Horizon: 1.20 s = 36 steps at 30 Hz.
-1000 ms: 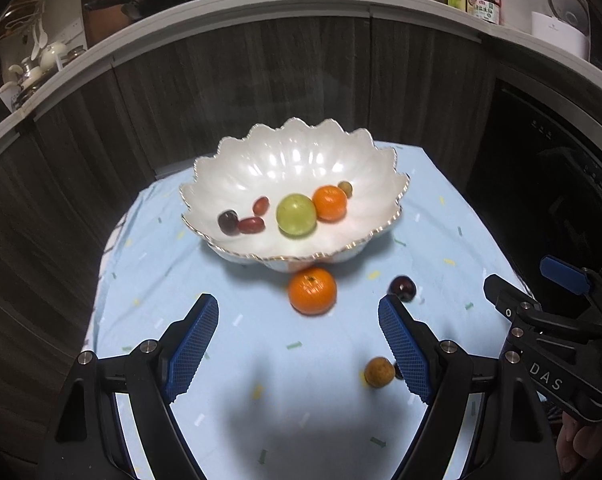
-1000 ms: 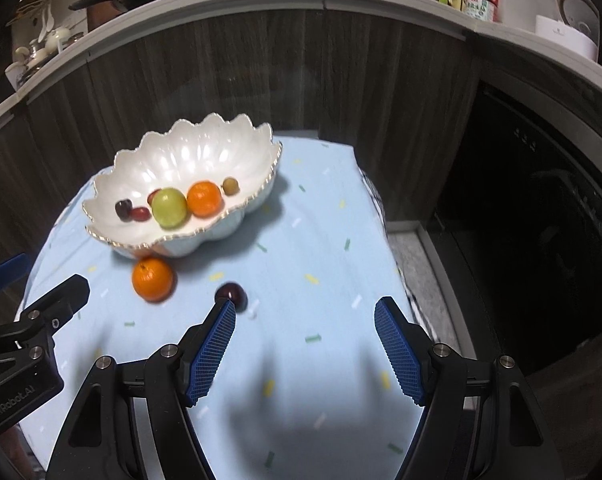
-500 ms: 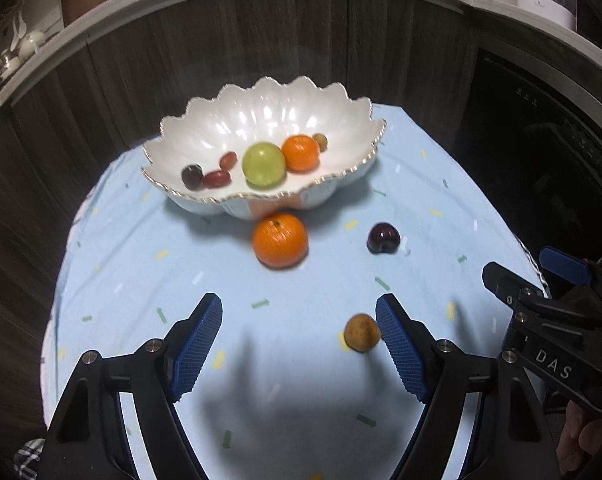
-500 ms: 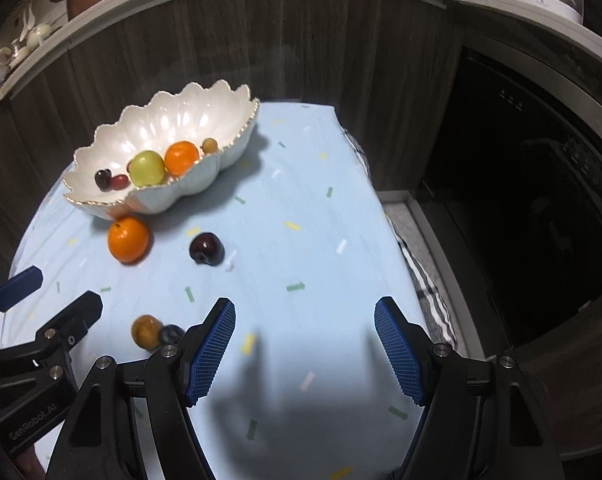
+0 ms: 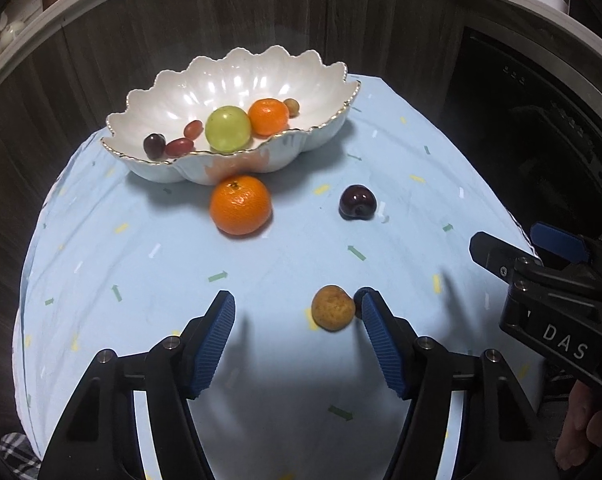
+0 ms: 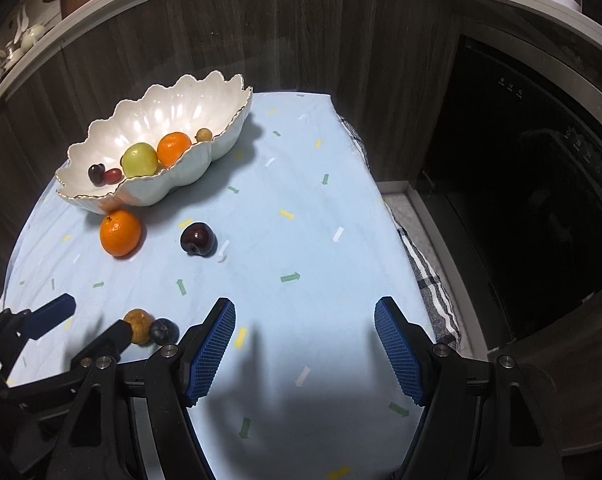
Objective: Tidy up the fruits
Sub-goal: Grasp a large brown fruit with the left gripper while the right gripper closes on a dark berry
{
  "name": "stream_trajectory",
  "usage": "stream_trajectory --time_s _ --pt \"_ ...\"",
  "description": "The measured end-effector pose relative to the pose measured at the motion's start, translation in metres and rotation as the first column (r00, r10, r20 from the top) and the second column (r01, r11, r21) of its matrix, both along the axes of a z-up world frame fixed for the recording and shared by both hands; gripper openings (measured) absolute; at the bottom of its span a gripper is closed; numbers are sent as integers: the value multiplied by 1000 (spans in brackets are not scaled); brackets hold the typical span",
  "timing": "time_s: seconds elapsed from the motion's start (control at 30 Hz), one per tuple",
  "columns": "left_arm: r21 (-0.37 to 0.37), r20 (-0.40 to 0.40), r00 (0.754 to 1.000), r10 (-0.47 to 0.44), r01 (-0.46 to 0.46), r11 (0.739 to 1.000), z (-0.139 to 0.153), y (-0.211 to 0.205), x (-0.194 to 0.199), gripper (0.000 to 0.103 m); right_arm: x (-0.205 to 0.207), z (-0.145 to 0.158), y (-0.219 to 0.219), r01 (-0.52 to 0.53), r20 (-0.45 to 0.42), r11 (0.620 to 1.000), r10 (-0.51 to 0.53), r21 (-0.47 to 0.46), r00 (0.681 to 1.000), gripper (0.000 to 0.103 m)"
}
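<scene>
A white scalloped bowl (image 5: 261, 76) (image 6: 173, 108) holds a green fruit (image 5: 227, 128), an orange, red and dark small fruits and a small brown one. On the blue cloth lie an orange (image 5: 240, 205) (image 6: 120, 233), a dark plum (image 5: 357, 202) (image 6: 198, 239), a brown round fruit (image 5: 332, 307) (image 6: 138, 326) and a small dark berry (image 6: 163, 330). My left gripper (image 5: 297, 328) is open low over the cloth, with the brown fruit just inside its right finger. My right gripper (image 6: 305, 340) is open and empty over bare cloth.
The round table's blue cloth (image 6: 301, 216) drops off at right, where a checked towel (image 6: 429, 272) hangs. Dark wood cabinets (image 6: 261, 40) stand behind. A dark appliance (image 6: 541, 168) is at right. The right gripper's body (image 5: 557, 292) is at the left wrist view's right side.
Both grippers have pulled back from the bowl and dropped nearer the cloth. The brown fruit now sits between the left gripper's fingers. No fruit has moved.
</scene>
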<state>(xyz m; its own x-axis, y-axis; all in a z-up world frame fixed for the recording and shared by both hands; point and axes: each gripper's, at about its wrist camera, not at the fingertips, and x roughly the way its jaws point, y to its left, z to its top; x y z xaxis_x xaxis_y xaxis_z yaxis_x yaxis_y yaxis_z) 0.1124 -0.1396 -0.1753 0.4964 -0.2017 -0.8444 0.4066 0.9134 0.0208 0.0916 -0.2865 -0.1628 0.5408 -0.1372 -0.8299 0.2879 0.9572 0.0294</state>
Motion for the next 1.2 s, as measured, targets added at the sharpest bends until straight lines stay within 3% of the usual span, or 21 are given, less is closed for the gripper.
stream_trajectory --time_s 0.13,0.2,0.43,0.67,0.93,1.2 --pt "-1 -12 1000 -9 9 1000 -6 -4 0 58 1 -1 -1 0 -2 1000 0 3 1000 73" --pt "-7 -22 1000 -13 13 1000 -10 -4 1 46 1 -1 -1 0 -4 1000 0 2 1000 73" --pt "-11 -34 999 -32 32 999 -20 -10 1 43 2 -2 0 -5 -6 1000 5 -1 1000 73" --pt "-33 -47 998 -45 44 998 -23 -14 2 27 3 -3 0 -2 -7 1000 2 -1 1000 73" --pt "-35 -50 998 -31 30 999 -20 -10 3 26 3 -2 1 -9 -6 1000 9 3 1000 73" --pt "-10 -21 999 26 -27 1000 -8 17 6 26 9 -6 24 -90 -14 996 90 15 996 73"
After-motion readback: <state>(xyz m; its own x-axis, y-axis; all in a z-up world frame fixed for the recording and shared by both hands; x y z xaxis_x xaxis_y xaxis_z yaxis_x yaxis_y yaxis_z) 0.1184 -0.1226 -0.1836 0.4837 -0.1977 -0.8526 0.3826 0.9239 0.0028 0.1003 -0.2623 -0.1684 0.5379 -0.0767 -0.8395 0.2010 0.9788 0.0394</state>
